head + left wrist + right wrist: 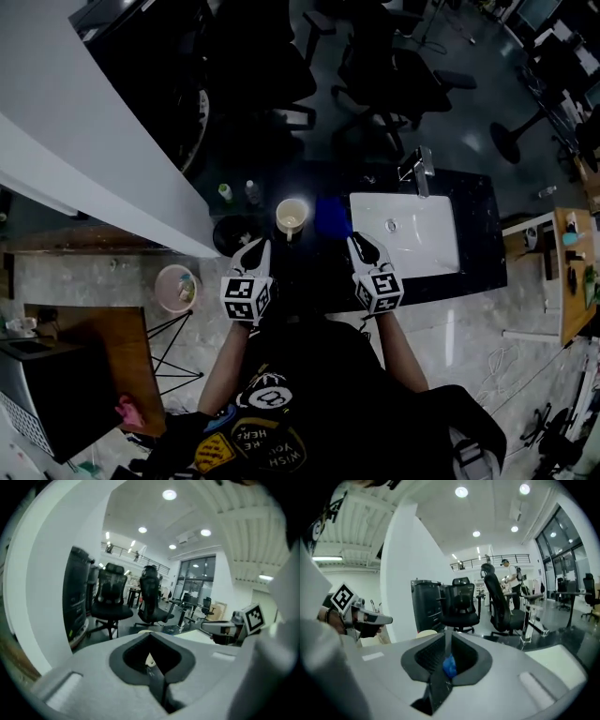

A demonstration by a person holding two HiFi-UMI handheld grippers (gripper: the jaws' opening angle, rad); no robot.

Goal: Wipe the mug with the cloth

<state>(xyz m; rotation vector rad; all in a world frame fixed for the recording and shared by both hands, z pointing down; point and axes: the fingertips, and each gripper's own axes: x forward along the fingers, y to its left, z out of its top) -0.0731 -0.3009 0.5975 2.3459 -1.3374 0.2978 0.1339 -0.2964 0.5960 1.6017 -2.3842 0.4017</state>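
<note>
In the head view a cream mug stands on the dark counter, with a blue cloth lying just to its right. My left gripper hovers near the mug's left front, and its jaws meet with nothing between them. A sliver of the mug shows through the notch in the left gripper view. My right gripper hangs by the cloth's right front corner. Its jaws look closed together too. In the right gripper view a patch of the cloth shows in the notch beyond them.
A white sink with a faucet lies right of the cloth. Two small bottles and a dark round dish stand left of the mug. A white partition runs along the left. Office chairs stand beyond the counter.
</note>
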